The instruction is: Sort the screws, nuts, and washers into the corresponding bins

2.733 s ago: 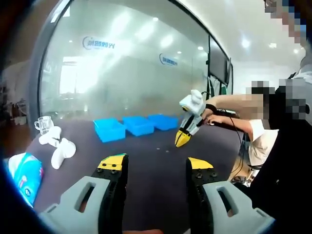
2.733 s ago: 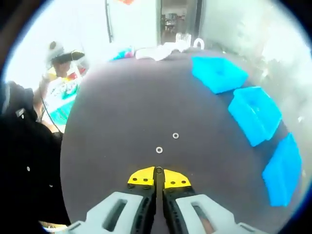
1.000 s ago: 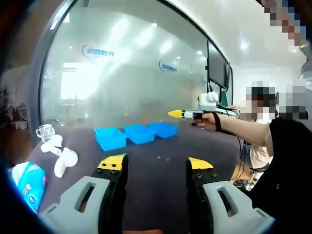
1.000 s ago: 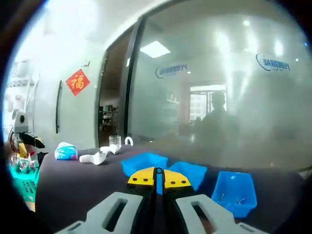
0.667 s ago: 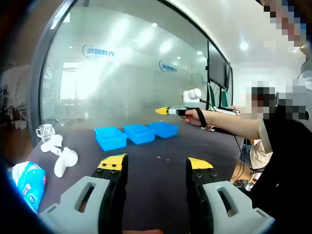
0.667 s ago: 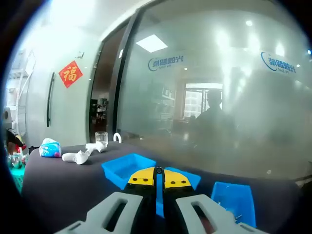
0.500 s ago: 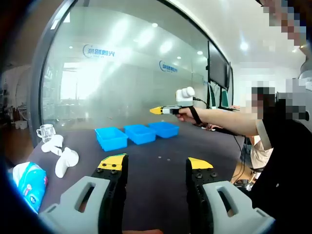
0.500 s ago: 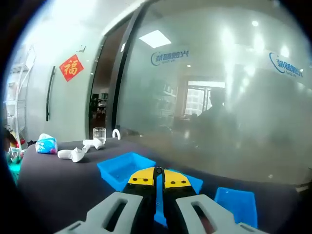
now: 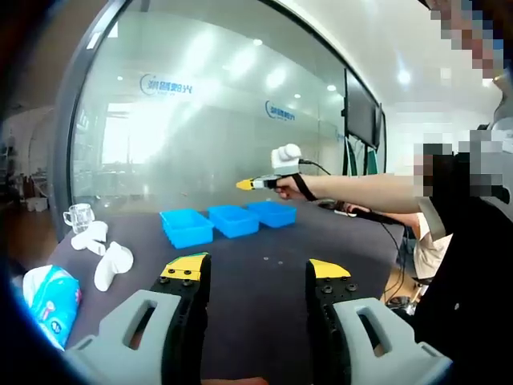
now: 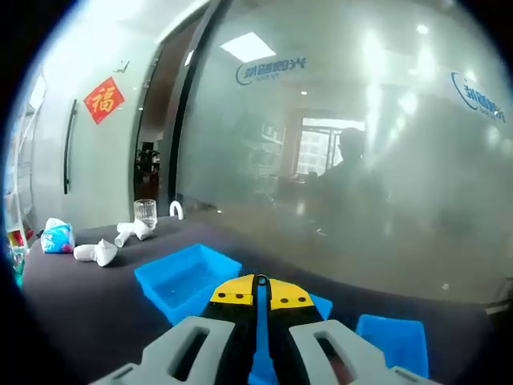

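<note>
Right gripper view: bins [image 10: 180, 282] beneath right gripper [image 10: 256, 289]

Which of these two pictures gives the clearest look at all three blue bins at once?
The left gripper view: the three blue bins stand in a full row on the dark table, small but unblocked. In the right gripper view they are nearer, but the right gripper, jaws together, covers most of the middle bin, and the picture's edge cuts the right bin.
</note>
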Demonstrator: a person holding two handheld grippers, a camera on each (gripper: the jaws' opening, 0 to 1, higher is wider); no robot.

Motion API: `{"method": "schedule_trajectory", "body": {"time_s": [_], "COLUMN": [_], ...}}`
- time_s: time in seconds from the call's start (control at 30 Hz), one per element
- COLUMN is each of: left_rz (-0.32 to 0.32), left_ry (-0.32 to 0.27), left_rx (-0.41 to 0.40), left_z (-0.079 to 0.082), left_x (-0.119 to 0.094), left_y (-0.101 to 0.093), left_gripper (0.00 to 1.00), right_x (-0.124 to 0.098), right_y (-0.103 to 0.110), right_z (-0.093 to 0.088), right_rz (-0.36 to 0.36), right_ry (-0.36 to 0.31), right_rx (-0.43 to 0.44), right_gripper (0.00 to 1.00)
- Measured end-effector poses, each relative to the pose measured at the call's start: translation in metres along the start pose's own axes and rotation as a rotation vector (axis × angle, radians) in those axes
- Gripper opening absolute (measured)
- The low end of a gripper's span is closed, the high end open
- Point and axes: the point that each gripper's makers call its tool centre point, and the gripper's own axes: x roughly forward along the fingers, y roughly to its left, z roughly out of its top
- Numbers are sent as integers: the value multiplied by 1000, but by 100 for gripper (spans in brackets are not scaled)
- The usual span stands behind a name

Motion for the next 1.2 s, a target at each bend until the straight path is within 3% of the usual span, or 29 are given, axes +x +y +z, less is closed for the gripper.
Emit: {"method": "schedule_trajectory", "body": {"time_s": [0.27,0.37,0.43,0.7,0.9,1.2], "left_rz": [1,4,5,9,17,15], "left_ry": [-1,3,4,-1,-6,-8], "left_rx": [1,0,-4,-4,-5,-5], "left_z": [0,-2,-3,-1,0,0], "left_x": [-1,-2,-2,-4,-6,-3], "left_y": [0,1,2,3,6,5], "left_gripper": [47,47,47,47,47,47], "right_x": [-2,-4,-5,-15,-40,-105], "right_y": [2,6,5,11,27,63], "right_z": [-8,-6,-4,-2,-4,-24], "right_rz": [-19,-25,-31,-17,30,124], "right_ry": [15,2,-1,-14,-33,-48], "right_rx": [3,-42,-43,-19,-41,-82], "right_gripper": [4,22,29,29,30,31]}}
